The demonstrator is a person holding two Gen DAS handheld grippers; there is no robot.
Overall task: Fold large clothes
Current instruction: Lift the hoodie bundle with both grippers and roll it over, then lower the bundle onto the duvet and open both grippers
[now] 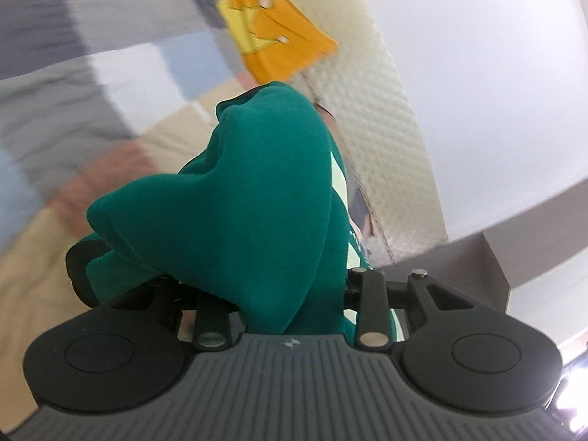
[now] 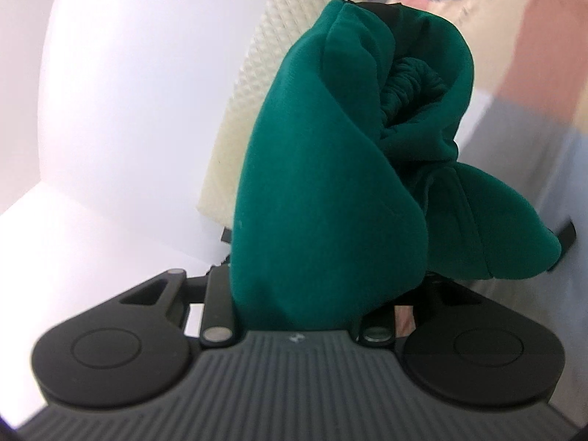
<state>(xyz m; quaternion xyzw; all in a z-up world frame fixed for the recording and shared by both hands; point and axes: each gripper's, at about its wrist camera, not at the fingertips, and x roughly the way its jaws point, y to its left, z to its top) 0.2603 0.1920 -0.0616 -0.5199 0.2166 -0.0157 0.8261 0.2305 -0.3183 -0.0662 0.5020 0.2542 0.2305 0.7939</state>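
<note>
Green fleece fills both views: the left gripper (image 1: 257,257) and right gripper (image 2: 323,257) each clamp a bunched fold of the green garment (image 1: 257,191), raised off the patchwork bedcover (image 1: 92,73) at ten o'clock. Lift evenly, keeping both grips firm, so it hangs open.

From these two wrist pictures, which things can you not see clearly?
- Left view: left gripper fingers, buried in the green garment.
- Right view: right gripper fingers, covered by the same green cloth.
- Left view: patchwork bedcover, motion-blurred.
- Left view: yellow garment, cut by the top edge.
</note>
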